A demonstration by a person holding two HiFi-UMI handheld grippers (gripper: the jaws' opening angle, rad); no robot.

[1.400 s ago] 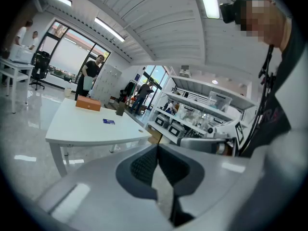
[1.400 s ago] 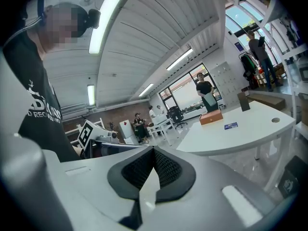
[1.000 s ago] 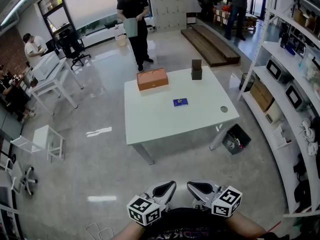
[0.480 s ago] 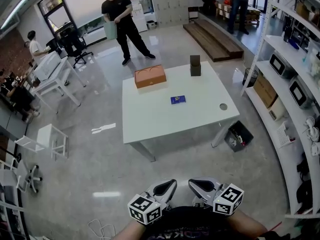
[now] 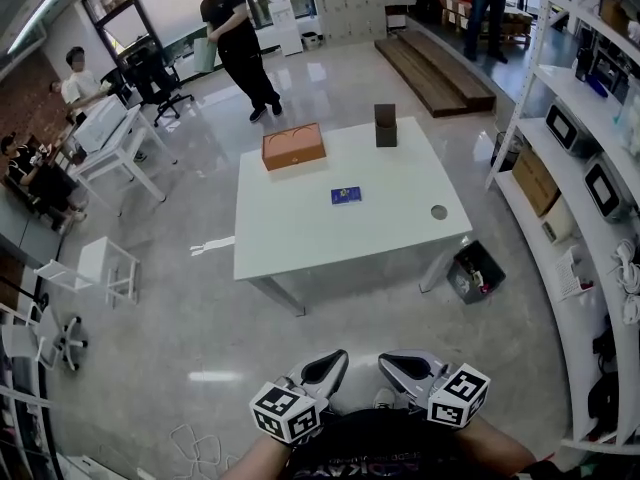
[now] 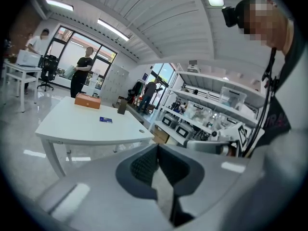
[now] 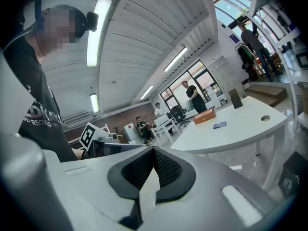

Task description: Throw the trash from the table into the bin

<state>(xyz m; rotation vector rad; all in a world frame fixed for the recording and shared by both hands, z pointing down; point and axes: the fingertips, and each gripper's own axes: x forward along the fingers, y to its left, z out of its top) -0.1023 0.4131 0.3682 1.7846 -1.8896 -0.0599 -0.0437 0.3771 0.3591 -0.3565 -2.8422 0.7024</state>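
A small blue packet [image 5: 346,195] lies near the middle of the white table [image 5: 310,243]; it also shows as the blue packet [image 6: 106,120] in the left gripper view and the blue packet [image 7: 220,125] in the right gripper view. A dark bin [image 5: 474,273] stands on the floor by the table's right front leg. My left gripper [image 5: 334,359] and right gripper [image 5: 393,362] are held side by side close to my body, well short of the table. Both point toward it, with their jaws closed together and nothing between them. The left gripper [image 6: 158,150] and right gripper [image 7: 154,153] show their pads meeting.
An orange box [image 5: 294,146] and a dark upright box [image 5: 385,125] stand at the table's far side. White shelving [image 5: 590,168] with equipment lines the right. A person [image 5: 235,43] walks beyond the table; others sit at desks [image 5: 110,133] on the left. Open floor lies between me and the table.
The table has drawn a little nearer and shifted left in the head view. The person beyond it has walked to the left. Both grippers keep their place, jaws unchanged.
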